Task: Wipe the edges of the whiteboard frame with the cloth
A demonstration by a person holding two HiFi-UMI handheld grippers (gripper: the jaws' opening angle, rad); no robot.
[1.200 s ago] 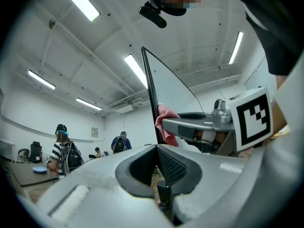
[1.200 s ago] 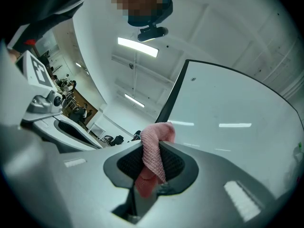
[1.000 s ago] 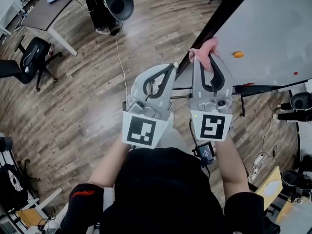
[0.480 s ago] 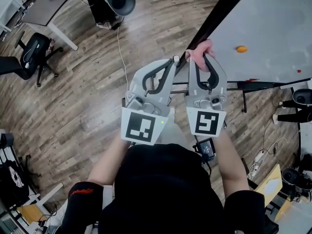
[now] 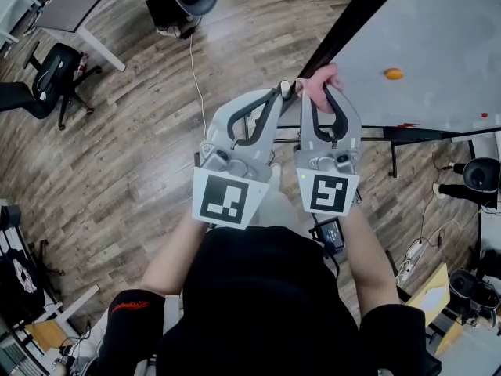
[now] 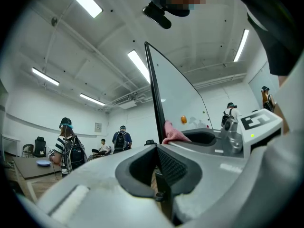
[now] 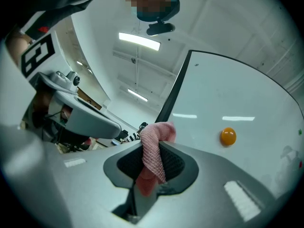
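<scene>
Currently right gripper [image 5: 320,92] jaws clamped on pink cloth [image 7: 153,152]; cloth tuft sticks out past tips, appears to touch black frame edge [image 5: 345,17] at left side of whiteboard [image 5: 427,34]. Left gripper [image 5: 281,92] jaws closed together, nothing between them, tips just left of cloth and beside frame. Orange magnet [image 5: 393,74] on board, right of cloth. Wooden floor [image 5: 117,155] below.

We stand on a wood-plank floor [image 5: 117,178]. On it we see a black office chair [image 5: 43,81] at the left, a dark-topped table [image 5: 74,10] beyond it, a white cable [image 5: 192,69], and the black foot of the whiteboard stand [image 5: 427,136].
</scene>
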